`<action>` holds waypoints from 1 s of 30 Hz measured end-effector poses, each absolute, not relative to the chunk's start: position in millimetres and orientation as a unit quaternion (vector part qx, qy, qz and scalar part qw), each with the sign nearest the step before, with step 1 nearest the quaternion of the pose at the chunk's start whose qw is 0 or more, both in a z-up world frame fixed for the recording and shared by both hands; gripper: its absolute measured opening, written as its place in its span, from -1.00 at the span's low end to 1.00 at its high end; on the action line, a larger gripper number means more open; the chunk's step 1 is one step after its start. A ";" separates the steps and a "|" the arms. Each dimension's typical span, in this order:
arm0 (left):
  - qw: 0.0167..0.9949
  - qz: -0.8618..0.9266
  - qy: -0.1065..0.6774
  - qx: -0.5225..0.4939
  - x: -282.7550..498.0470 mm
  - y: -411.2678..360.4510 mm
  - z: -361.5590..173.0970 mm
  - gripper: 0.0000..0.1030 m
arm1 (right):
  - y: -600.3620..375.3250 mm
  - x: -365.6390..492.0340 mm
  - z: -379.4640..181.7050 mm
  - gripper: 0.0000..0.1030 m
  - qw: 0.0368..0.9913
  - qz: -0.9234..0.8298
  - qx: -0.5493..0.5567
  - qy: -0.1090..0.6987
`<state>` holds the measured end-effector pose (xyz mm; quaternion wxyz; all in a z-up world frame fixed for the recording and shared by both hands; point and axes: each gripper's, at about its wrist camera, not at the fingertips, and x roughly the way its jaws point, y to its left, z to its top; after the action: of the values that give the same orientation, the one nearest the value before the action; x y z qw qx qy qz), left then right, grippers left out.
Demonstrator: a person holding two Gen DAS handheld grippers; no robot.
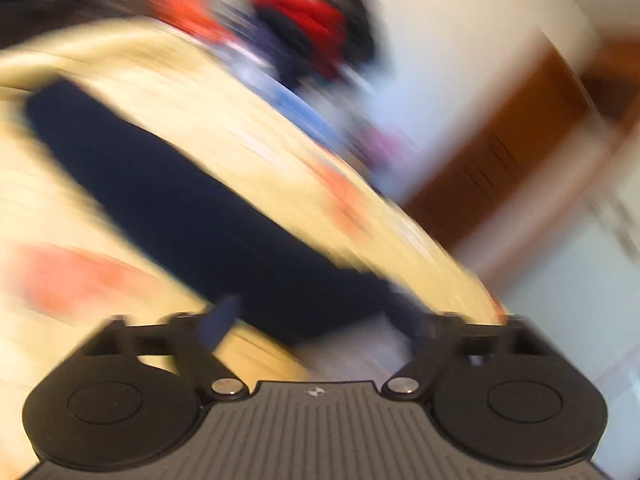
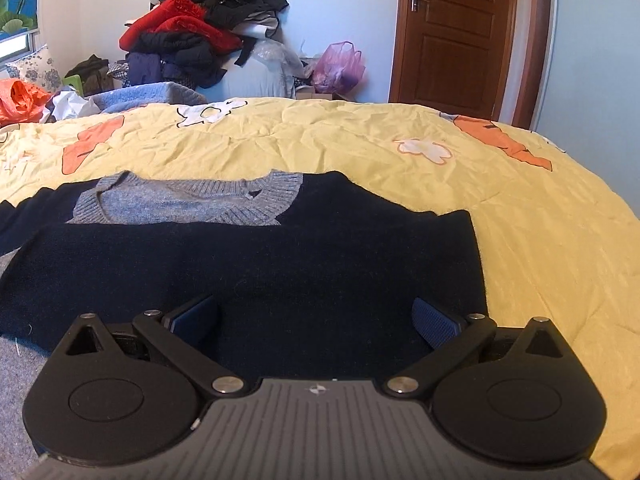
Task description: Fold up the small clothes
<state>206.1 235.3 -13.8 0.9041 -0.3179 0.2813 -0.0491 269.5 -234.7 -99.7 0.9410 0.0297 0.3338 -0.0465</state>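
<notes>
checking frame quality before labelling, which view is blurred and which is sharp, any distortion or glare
Left wrist view: heavy motion smear; the navy sweater and yellow quilt are streaks, only the left gripper body is crisp. Right wrist view: sharp, soft even daylight, no glare; fisheye bends the door and quilt edge; the open right gripper hangs over the sweater.

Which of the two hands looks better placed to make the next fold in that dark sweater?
Probably the right gripper: it hangs open over the navy sweater, in sharp view. The left gripper's view is blurred.
</notes>
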 end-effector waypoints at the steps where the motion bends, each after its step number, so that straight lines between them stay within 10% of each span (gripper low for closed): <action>1: 0.903 -0.016 0.268 -0.336 205.9 264.0 -12.0 0.77 | -234.1 269.7 -99.6 1.00 0.941 -0.048 0.028 0.333; 22: 0.807 0.109 0.231 -0.532 287.5 439.0 -74.7 0.74 | -233.4 268.1 -99.4 0.99 0.941 -0.048 0.030 0.333; 25: 0.823 0.123 0.247 -0.497 297.1 435.6 -73.9 0.13 | -233.4 267.7 -99.0 1.00 0.941 -0.049 0.030 0.333; 27: 0.831 0.151 0.277 -0.458 304.2 432.0 -75.3 -0.76 | -233.5 267.8 -99.0 0.99 0.941 -0.048 0.030 0.333; 30: 0.854 0.169 0.292 -0.397 310.6 422.0 -68.3 -0.80 | -233.4 267.9 -99.1 0.99 0.941 -0.048 0.030 0.333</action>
<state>310.6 422.0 -68.3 0.8538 -0.3967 0.2916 0.1691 267.9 -233.4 -99.1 0.9411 0.0296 0.3334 -0.0483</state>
